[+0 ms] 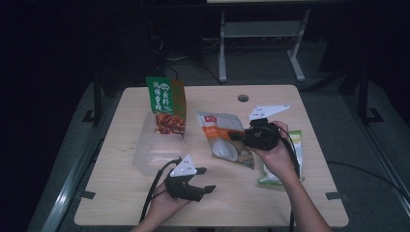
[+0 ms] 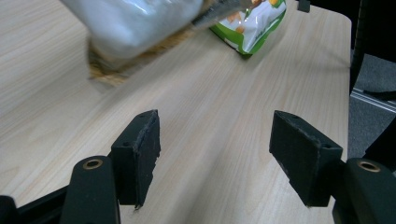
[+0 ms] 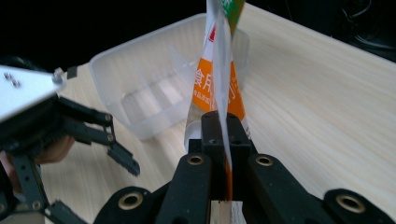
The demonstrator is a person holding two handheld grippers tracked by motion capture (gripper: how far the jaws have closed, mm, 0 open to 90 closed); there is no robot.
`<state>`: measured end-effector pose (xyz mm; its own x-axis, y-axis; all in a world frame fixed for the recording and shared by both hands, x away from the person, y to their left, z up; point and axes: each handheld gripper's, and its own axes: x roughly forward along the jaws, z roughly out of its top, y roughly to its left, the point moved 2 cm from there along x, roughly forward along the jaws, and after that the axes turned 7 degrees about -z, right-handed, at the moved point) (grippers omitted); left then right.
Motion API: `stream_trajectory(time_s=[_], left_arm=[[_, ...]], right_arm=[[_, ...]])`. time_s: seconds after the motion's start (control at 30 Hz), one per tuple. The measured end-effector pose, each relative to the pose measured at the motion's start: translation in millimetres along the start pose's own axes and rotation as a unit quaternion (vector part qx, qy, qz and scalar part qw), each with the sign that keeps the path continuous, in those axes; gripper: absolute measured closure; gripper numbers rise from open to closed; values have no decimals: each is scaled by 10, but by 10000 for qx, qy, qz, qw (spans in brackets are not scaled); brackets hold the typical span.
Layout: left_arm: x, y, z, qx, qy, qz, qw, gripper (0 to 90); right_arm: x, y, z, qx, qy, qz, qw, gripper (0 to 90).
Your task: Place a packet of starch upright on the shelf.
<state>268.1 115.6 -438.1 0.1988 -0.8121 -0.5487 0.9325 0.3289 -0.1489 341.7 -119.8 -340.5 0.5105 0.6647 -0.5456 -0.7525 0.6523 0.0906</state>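
- Right now the orange-and-white pouch (image 1: 225, 140) sits pinched in the right gripper (image 1: 241, 137), whose jaws are pressed together on the pouch's thin edge; in the right gripper view the pouch (image 3: 219, 88) rises edge-on straight up from between the two black jaws.
- From the high view the pouch hangs to the left of the right gripper, tilted, over the middle of the table (image 1: 121, 203) — it looks raised off the wood, though I cannot tell for sure whether its lower end touches.
- The left gripper (image 1: 205, 181) rests near the front edge of the table, jaws spread wide with nothing between them; the left gripper view shows bare wood between its pads (image 2: 140, 149).
- The pouch lies well apart from the left gripper, beyond it and to the right; in the left gripper view its pale, blurred underside (image 2: 135, 23) shows at the top.
- Counting the packets: three — the orange-and-white pouch, a green-and-red bag (image 1: 167, 104) standing upright in the far end of the clear plastic tub (image 1: 142, 154), and a green-and-white bag (image 1: 295, 145) flat on the table under the right forearm.
- One clear plastic tub, just left of the held pouch.
- Two grippers, one in each hand.
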Motion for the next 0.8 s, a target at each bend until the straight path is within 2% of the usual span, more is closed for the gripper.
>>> stream_trajectory(time_s=[0.3, 0.5, 0.6, 0.8], left_arm=[[-26, -34, -7, -5, 34, -13, 10000, 323], [5, -47, 29, -112, 23, -62, 9999, 317], [-23, -42, 46, 36, 128, -28, 9999, 315], [-145, -60, 19, 74, 155, 38, 9998, 313]], right_arm=[[112, 102, 328, -149, -130, 174, 9997, 899], [279, 202, 564, -299, -141, 349, 9988, 899], [383, 258, 672, -351, -139, 419, 9984, 899], [625, 360, 819, -412, -131, 545, 9976, 899]])
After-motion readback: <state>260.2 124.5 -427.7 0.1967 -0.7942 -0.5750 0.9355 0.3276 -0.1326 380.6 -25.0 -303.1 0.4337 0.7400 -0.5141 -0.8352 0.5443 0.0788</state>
